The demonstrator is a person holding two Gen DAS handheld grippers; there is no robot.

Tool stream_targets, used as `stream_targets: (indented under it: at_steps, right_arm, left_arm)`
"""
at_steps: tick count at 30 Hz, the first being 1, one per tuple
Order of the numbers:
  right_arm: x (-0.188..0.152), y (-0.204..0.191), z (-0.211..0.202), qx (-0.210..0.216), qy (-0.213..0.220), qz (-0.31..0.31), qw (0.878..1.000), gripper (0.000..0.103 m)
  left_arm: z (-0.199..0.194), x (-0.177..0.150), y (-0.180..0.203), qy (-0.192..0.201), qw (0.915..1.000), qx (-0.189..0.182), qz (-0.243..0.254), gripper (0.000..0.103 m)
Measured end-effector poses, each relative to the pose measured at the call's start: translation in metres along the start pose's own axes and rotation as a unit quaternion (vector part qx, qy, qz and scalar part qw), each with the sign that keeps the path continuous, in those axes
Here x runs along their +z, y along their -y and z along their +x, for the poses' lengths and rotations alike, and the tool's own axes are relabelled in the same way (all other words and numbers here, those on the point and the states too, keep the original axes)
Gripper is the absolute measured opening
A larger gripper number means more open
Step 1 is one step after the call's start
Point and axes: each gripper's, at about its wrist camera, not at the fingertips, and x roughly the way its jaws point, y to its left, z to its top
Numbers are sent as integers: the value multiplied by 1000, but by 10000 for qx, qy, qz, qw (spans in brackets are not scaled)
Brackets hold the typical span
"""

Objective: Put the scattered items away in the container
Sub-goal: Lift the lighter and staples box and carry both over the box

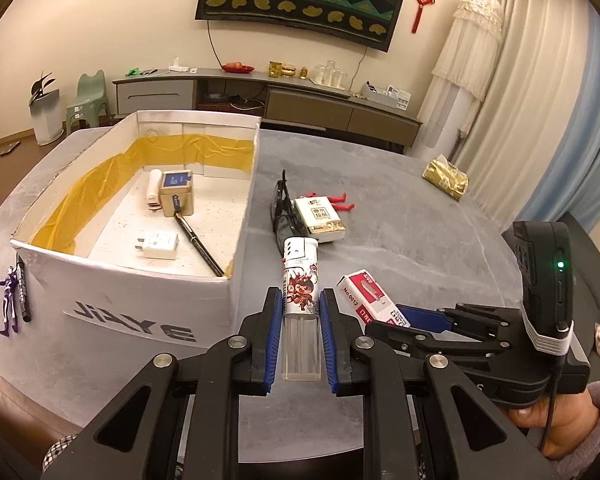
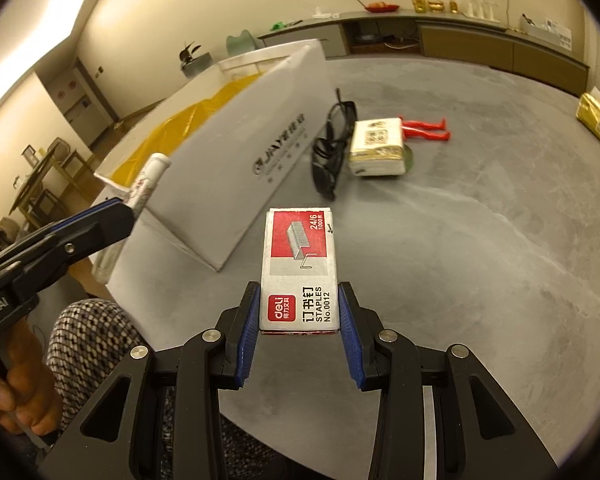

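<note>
grey table [image 1: 400, 216]: left claw [image 1: 300, 304] clamps lighter [image 1: 300, 280], right claw [image 2: 299, 312] clamps staple box [image 2: 299, 268]

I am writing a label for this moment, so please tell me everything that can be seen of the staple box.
The staple box is a small flat cardboard carton, red and white, printed "deli", "STAPLES No.0012" and "24/6", with a drawing of staples. It looks closed and undamaged. The right hand-held gripper clamps its near end between blue pads; the far end points forward over the grey table, seemingly lifted clear.
</note>
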Motion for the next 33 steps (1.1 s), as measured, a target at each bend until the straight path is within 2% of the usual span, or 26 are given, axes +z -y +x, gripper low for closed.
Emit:
stream_targets:
  at_steps: [16,33]
  right_arm:
    - [17,-31,-7,9,54,-256,9997,39]
    - [59,-76,-14,26,253,-716,9971,39]
  left_arm:
    - [-16,9,-35,221,9992,-50,-317,20]
    - [-32,37,-63,487,9982,57,-334,20]
